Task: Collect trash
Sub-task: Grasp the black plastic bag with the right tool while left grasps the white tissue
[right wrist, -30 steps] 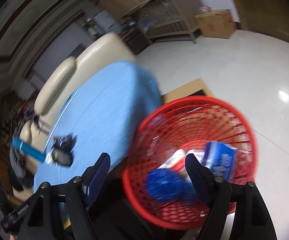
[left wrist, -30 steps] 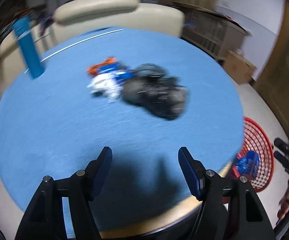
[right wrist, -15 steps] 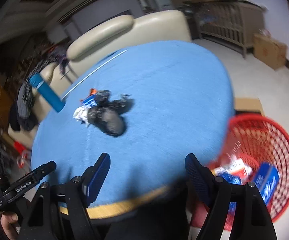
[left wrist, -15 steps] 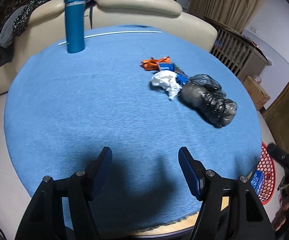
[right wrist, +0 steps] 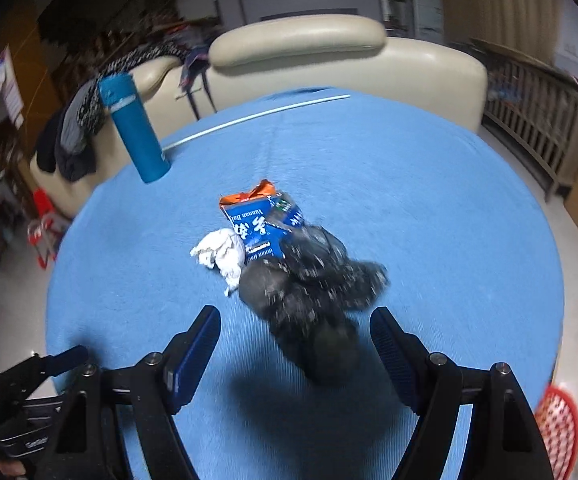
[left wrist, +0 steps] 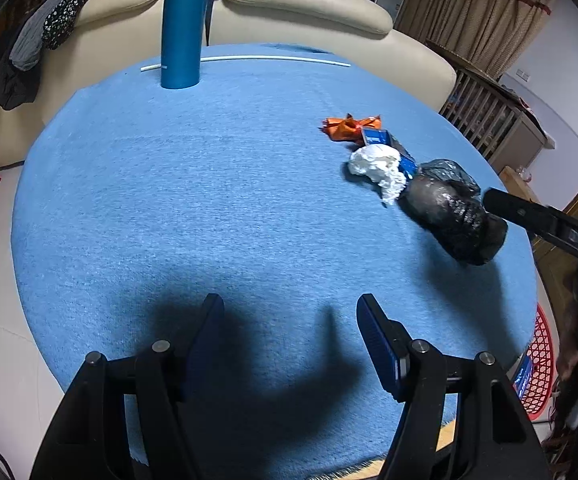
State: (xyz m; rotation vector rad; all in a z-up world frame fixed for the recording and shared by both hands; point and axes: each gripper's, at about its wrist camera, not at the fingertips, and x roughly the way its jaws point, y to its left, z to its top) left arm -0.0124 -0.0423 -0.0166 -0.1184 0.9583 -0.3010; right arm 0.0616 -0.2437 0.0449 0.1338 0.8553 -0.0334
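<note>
I'm seeing matt, fuzzy blue cloth (left wrist: 209, 200) covering the table. Black bag (right wrist: 309, 292) is looking crinkly, glossy plastic; tissue (left wrist: 377, 164) soft crumpled paper; bottle (left wrist: 181, 28) smooth; sofa (left wrist: 309, 12) shining like leather; basket (left wrist: 543, 364) plastic mesh.

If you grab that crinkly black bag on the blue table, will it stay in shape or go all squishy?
The black bag looks like thin, wrinkled plastic bunched into a lump, so it would probably squash and sag rather than keep its shape. Its shiny creases suggest that it could slip a bit. It seems light for its size, so nudging it might also shift the white crumpled paper beside it.
</note>
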